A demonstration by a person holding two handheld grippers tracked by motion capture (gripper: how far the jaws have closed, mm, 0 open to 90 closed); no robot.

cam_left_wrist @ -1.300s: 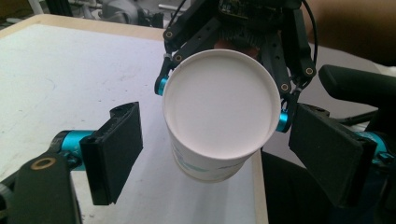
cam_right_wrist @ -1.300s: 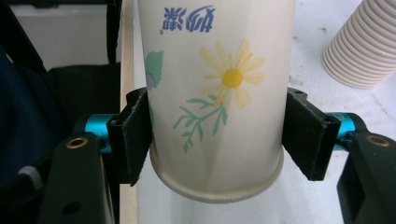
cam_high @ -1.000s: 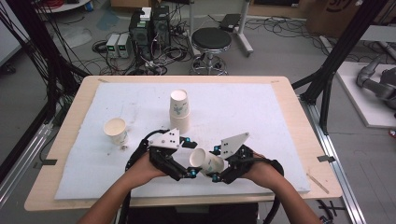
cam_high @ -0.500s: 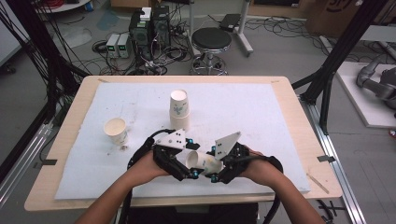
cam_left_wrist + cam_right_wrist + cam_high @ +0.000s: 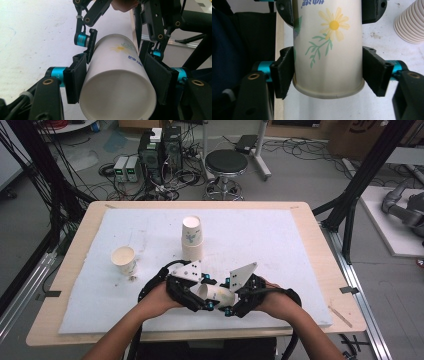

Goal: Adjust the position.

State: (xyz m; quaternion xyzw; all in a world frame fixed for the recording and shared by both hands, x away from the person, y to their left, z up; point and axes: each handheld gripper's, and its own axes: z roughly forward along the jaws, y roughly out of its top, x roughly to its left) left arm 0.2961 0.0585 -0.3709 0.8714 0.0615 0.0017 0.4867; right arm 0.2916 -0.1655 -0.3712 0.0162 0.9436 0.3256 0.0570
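Both tongs, left (image 5: 206, 301) and right (image 5: 226, 306), clamped on one paper cup (image 5: 216, 294), cup stack (image 5: 192, 238) just beyond, lone cup (image 5: 123, 260) leftward.

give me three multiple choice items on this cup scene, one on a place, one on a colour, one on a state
1. Where is the lone upright cup?
A. left part of the white mat
B. on the stool
C. between the claws

2. What colour is the flower's centre on the held cup?
A. red
B. yellow
C. black

3. How is the held cup gripped?
A. by neither claw
B. by the right claw alone
C. by the left claw and the right claw, one at each end

Answers: 1 A, it stands left of the upside-down cup stack. 2 B, the right gripper view shows it. 3 C, both pairs of pads press its sides.
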